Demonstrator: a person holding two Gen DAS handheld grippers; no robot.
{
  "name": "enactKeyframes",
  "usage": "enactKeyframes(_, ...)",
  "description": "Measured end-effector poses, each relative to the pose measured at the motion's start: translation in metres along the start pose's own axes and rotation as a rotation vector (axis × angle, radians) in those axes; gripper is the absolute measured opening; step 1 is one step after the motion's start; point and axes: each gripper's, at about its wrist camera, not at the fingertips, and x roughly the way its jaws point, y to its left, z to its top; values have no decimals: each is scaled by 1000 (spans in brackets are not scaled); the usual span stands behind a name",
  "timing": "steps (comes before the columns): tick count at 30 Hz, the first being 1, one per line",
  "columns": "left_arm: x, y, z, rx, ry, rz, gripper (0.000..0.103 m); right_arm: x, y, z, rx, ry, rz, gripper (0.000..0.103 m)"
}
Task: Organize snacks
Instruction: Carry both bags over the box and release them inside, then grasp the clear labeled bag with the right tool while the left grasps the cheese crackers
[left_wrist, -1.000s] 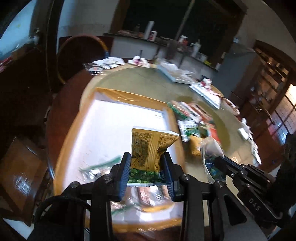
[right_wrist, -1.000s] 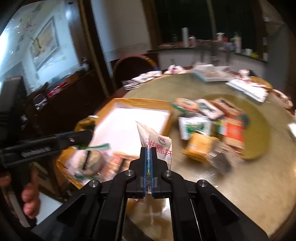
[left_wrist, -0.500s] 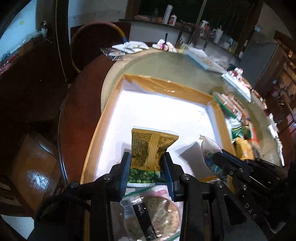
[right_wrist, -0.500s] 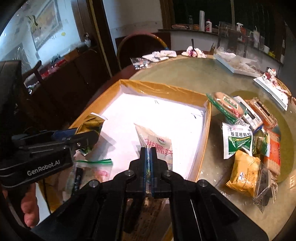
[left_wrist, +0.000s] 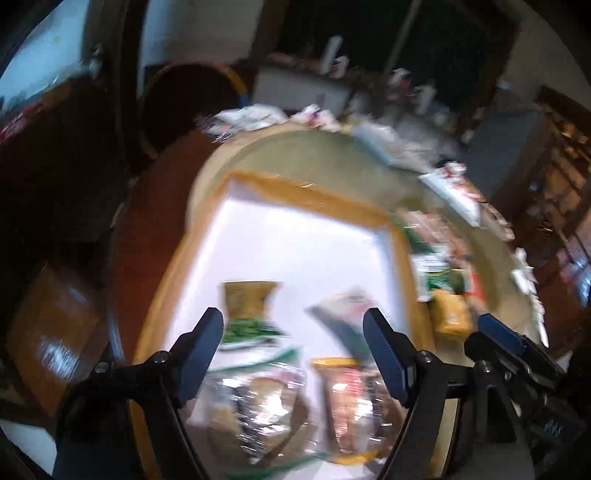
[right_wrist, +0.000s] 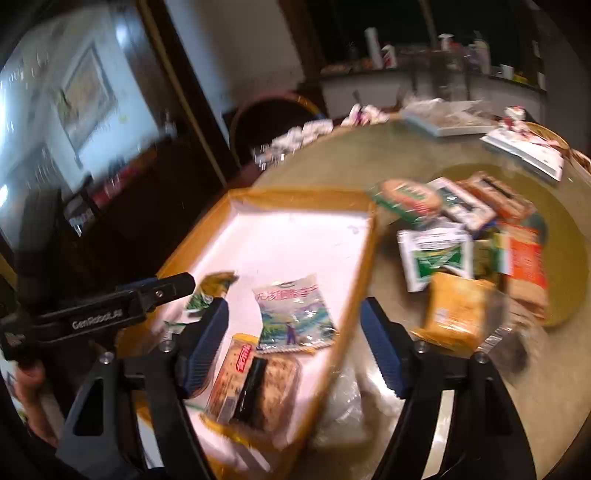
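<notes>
The yellow-and-green crinkled snack packet (left_wrist: 248, 310) lies flat on the white floor of the shallow tan cardboard box (left_wrist: 306, 192), near-left part, just beyond the left gripper (left_wrist: 293, 328). Beside it to the right lies the pale foil sachet w/ blue-green landscape print (right_wrist: 293, 314), also flat on the box floor, sitting between the right gripper (right_wrist: 293, 332) fingers but not touched by them. Both grippers' jaws have just been opening & now stand wide apart, nothing pinched in either; both packets are free on the box floor.

Nearer the cameras, still in the box: a clear-wrapped cracker pack w/ black band (right_wrist: 255, 384), plus an orange-edged wrapped biscuit pack (left_wrist: 347, 398) next to it. Left view is badly blurred, so labels there can't be read.

Right of the box, outside it, a heap of unsorted snacks on the round greenish table (right_wrist: 369, 155): a white-and-green sachet (right_wrist: 434, 256), an orange-yellow pouch (right_wrist: 456, 310), a red-orange pack (right_wrist: 524, 266), a green oval-label pack (right_wrist: 408, 197). The left gripper's black body (right_wrist: 99, 314) shows at the left of the right view, a person's hand (right_wrist: 31, 391) around its handle. Far side: white trays & wrappers, a dark round-backed chair (right_wrist: 273, 122).
</notes>
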Motion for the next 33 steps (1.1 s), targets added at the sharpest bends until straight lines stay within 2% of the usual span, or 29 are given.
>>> enactKeyframes(5,-11,-51,-14,81,2,-123,78,-52,-52,-15,124,-54,9,77)
enactKeyframes(11,1,-103,-25,173,44,-174,78,-85,-118,-27,200,-75,-43,77)
enactKeyframes(16,10,-122,-29,187,68,-187,78,-70,-143,-18,143,-4,-44,77)
enactKeyframes(22,14,-123,-32,181,90,-186,78,-24,-158,-1,55,126,-21,77)
enactKeyframes(24,13,-122,-31,182,89,-189,78,-10,-164,2,42,155,-50,77)
enactKeyframes(26,15,-123,-32,180,92,-189,78,0,-170,1,48,196,-35,76)
enactKeyframes(29,17,-123,-31,176,102,-190,78,-3,-166,-11,51,224,-1,67)
enactKeyframes(33,22,-126,-29,177,114,-203,78,-8,-147,-26,18,244,-10,67)
